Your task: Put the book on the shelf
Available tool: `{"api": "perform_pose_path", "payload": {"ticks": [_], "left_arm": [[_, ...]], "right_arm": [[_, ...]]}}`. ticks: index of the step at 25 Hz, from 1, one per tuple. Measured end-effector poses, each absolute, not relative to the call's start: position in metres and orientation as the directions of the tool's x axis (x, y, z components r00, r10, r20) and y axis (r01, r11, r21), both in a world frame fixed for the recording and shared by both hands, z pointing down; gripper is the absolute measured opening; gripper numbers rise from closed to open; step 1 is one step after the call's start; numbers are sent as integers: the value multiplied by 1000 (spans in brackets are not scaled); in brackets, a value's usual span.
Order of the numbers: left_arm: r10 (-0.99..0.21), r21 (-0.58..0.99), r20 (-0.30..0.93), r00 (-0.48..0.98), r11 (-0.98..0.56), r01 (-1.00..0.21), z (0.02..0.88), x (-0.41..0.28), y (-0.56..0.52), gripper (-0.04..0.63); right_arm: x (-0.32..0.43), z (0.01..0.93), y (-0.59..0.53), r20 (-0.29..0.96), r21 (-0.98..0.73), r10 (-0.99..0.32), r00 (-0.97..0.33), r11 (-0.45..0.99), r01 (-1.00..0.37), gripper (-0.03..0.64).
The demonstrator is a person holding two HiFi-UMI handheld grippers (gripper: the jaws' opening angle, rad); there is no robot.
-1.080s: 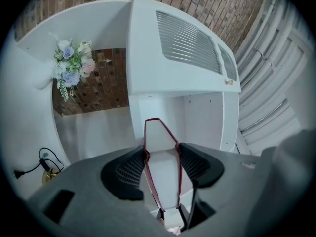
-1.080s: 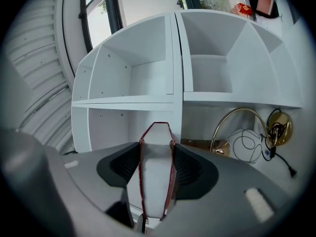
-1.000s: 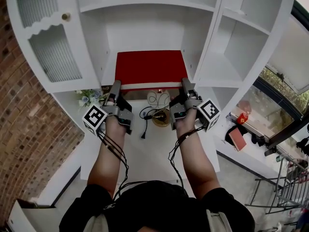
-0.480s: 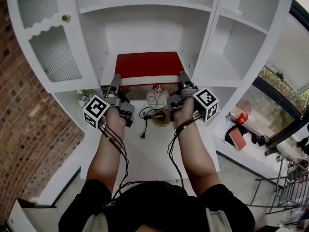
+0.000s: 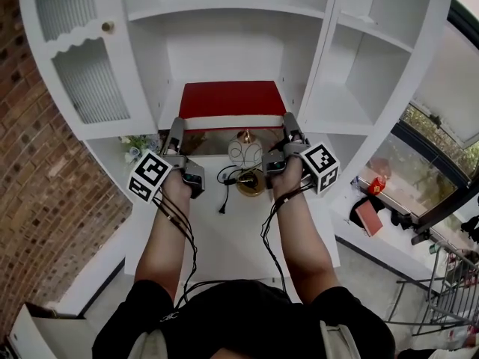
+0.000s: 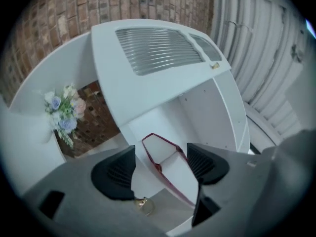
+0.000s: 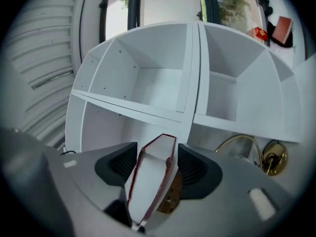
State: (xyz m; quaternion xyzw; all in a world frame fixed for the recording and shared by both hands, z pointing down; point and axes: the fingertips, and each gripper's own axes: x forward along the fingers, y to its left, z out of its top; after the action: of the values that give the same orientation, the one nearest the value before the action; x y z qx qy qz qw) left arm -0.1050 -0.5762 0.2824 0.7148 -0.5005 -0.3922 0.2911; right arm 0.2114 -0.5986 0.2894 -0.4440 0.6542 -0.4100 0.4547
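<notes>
Overhead, the red hardcover book [image 5: 230, 99] lies flat on the white shelf [image 5: 169, 109]. I judge it stiff and fairly heavy, best taken by its side edges.

Left gripper view: the left gripper [image 6: 160, 154] has just been opening, and the book's corner sits between its jaws untouched.

Right gripper view: the right gripper [image 7: 157, 152] has likewise just been opening. It is released and straddles the book's edge.

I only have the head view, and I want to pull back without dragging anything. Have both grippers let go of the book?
Observer: The left gripper has. Its jaws have just been opening and stand apart, with the book loose between them and a clear gap on one side.
Operator: And the right one?
Observer: The right gripper has just been opening too. The book's white page edge fills most of the gap there, but I see neither pad pressing on it.
</notes>
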Motion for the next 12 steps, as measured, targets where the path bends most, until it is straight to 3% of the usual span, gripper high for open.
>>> {"api": "perform_pose_path", "payload": {"ticks": [3, 6, 9, 12], "left_arm": [[-941, 635, -268, 204, -332, -698, 270, -99, -560, 306], [-942, 382, -258, 216, -305, -872, 262, -90, -542, 273], [-945, 174, -246, 217, -263, -949, 263, -82, -526, 205], [-949, 81, -229, 217, -241, -967, 274, -78, -512, 115]], "right_arm": [[226, 275, -586, -265, -847, -954, -137, 298, -440, 255], [224, 262, -568, -304, -616, -945, -120, 291, -732, 187], [212, 262, -553, -333, -383, -933, -138, 268, -884, 142], [205, 267, -539, -346, -225, -928, -142, 229, -947, 95]]}}
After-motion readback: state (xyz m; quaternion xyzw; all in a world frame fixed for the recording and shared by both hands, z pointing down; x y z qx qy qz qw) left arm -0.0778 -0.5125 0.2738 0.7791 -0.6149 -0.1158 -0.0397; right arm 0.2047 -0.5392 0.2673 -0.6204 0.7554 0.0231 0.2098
